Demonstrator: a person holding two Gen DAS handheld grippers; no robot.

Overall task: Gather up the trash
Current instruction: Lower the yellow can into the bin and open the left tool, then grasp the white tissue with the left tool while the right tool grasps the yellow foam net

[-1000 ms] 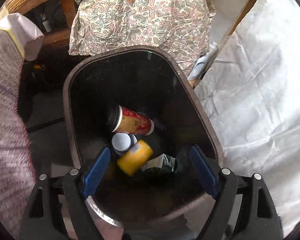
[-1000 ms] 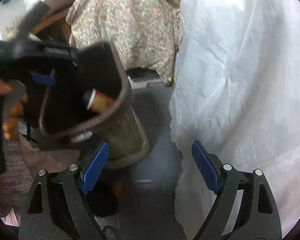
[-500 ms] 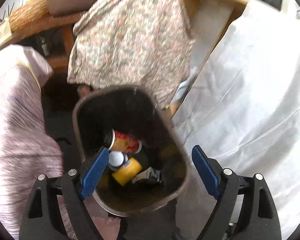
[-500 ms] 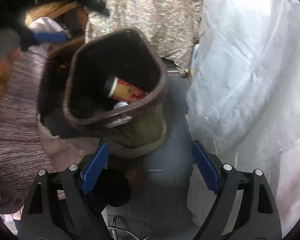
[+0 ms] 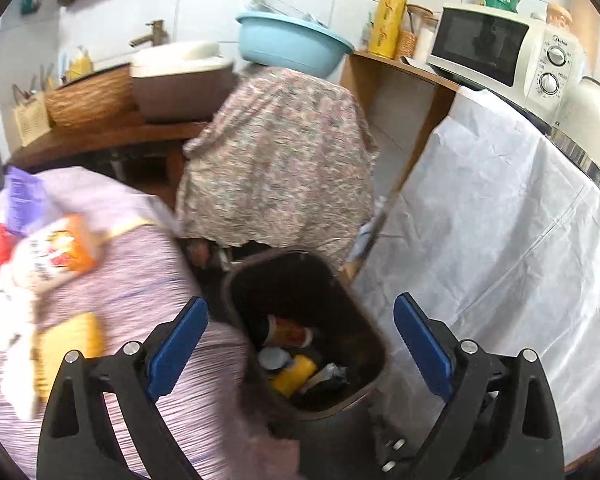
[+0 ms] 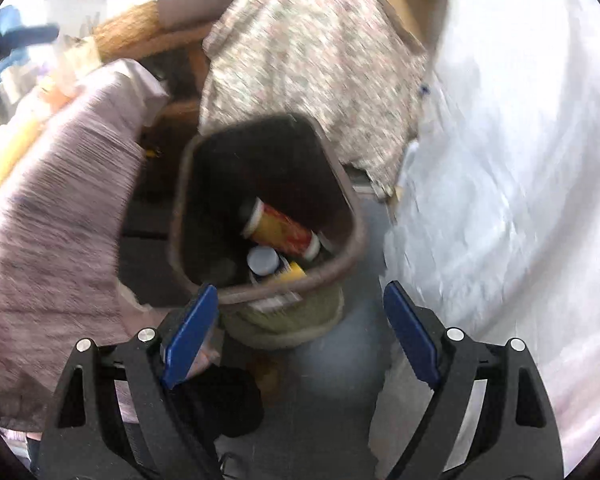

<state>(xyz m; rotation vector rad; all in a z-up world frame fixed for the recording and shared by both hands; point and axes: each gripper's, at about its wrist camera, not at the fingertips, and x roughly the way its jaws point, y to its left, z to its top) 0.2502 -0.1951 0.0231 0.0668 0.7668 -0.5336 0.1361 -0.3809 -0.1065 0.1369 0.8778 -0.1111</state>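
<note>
A brown trash bin [image 5: 236,292] stands on the floor, also in the right wrist view [image 6: 352,216]. Inside lie a red and yellow can [image 5: 290,332] [image 6: 280,234], a white lid [image 5: 274,357] [image 6: 263,260], a yellow container [image 5: 292,374] [image 6: 294,270] and a dark crumpled wrapper [image 5: 326,376]. My left gripper [image 5: 300,344] is open and empty, high above the bin. My right gripper [image 6: 300,332] is open and empty, above the bin's near rim. On the pink-clothed table [image 5: 132,280] at left lie blurred items: an orange and white packet [image 5: 56,252], a purple packet [image 5: 22,196] and a yellow thing [image 5: 66,348].
A floral cloth [image 5: 276,160] hangs behind the bin. A white sheet [image 5: 500,240] covers the counter at right, with a microwave [image 5: 504,46] on it. A blue basin [image 5: 292,46] and a sink [image 5: 180,76] stand behind. Grey floor [image 6: 332,380] lies beside the bin.
My left gripper has risen and pulled back from the bin, so the table top and counter came into view. My right gripper has moved towards the bin and looks down into it.
</note>
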